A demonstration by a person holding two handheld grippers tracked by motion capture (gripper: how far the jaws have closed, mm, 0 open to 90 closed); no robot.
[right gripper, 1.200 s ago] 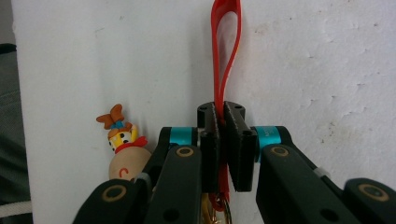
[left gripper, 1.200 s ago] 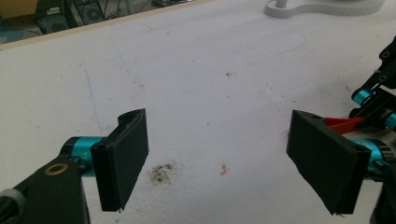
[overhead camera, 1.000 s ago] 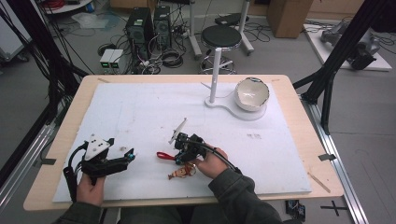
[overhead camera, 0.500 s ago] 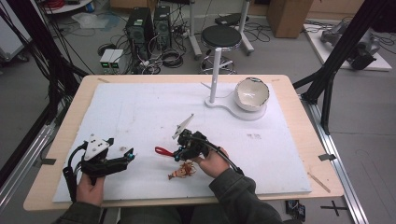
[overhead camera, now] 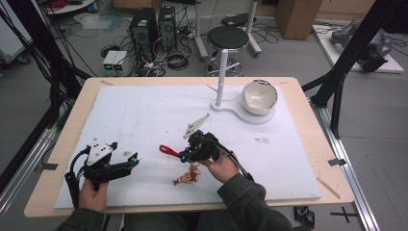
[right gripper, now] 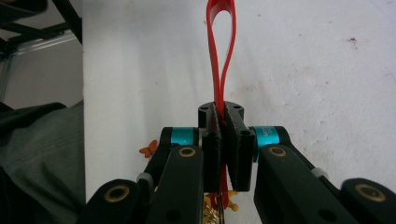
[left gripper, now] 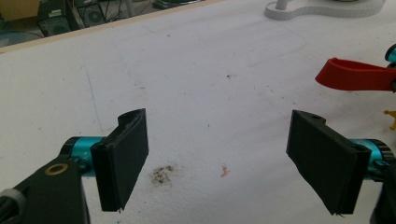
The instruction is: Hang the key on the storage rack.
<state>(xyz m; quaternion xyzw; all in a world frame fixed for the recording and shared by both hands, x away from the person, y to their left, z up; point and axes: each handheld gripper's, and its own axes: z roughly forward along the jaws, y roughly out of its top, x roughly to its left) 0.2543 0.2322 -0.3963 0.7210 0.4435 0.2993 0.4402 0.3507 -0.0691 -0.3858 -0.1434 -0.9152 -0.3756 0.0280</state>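
Tongs (right gripper: 223, 140) in the right hand clamped a red loop (right gripper: 219, 51) above the desk's (overhead camera: 288, 159) near edge; left tongs (left gripper: 224, 154) stood apart, empty. A steady, firm pinch would likely keep the springy band from slipping.

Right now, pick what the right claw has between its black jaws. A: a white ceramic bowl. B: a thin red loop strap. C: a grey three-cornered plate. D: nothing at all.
B: in the right gripper view the right claw has its jaws shut on the thin red loop strap, whose loop sticks out past them over the white table mat.
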